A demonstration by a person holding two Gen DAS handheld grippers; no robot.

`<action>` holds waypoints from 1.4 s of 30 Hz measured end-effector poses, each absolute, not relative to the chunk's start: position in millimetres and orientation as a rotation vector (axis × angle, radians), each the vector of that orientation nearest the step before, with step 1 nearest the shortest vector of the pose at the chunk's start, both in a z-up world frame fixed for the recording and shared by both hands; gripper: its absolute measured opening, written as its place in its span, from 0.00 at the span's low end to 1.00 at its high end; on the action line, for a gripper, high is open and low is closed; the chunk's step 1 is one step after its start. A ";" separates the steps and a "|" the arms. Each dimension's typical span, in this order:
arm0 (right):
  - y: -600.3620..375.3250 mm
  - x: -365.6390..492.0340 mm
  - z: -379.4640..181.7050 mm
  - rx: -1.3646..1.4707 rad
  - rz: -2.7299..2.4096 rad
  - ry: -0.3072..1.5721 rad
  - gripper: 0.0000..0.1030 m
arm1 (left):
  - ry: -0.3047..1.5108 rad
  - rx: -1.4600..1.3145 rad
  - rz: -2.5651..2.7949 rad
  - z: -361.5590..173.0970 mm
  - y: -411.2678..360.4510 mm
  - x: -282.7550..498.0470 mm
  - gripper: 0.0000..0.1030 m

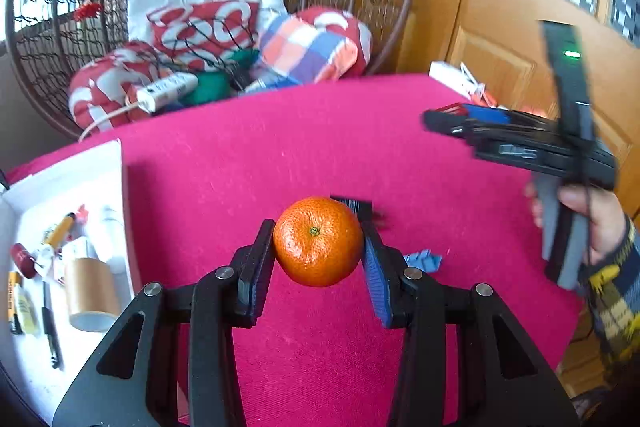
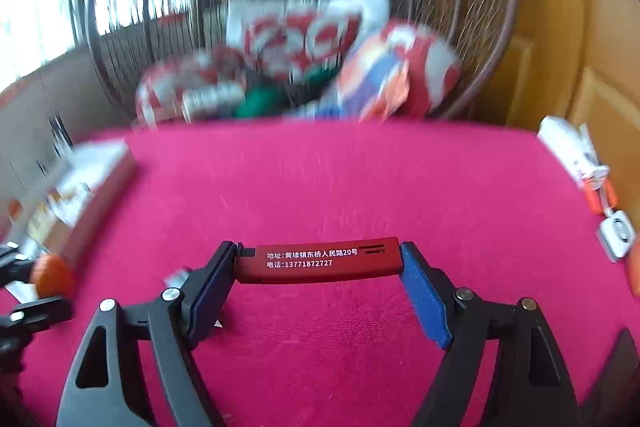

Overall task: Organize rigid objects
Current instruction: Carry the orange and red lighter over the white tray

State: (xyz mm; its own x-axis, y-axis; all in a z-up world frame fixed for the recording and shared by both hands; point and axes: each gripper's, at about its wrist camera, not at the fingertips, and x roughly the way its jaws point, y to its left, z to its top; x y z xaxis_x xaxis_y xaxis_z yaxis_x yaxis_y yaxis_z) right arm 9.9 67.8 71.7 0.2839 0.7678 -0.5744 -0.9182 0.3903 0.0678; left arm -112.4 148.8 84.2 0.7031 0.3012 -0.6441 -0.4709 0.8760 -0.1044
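Left wrist view: the left gripper (image 1: 319,247) clamps an orange tangerine (image 1: 318,241) between its pads above the pink tablecloth (image 1: 280,155), a white box (image 1: 60,187) at far left. The right gripper (image 2: 320,267) pinches a red lighter (image 2: 318,259) endwise.

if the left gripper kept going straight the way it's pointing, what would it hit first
Probably nothing soon: the left gripper, shut on the orange, points across bare pink tablecloth. Past the table's far edge, the cushions in the wicker chair look first in line, though depth is unclear.
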 end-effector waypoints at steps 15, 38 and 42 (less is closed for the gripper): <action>10.5 -26.6 144.4 -0.066 1.165 0.364 0.79 | 0.518 -0.244 0.500 126.5 145.6 -143.1 0.40; -4.6 -50.8 166.2 0.030 1.228 0.291 0.79 | 0.274 -0.270 0.738 183.5 174.5 -246.6 0.40; -4.2 -53.5 168.0 0.022 1.236 0.288 0.79 | 0.269 -0.275 0.743 183.8 175.4 -250.8 0.40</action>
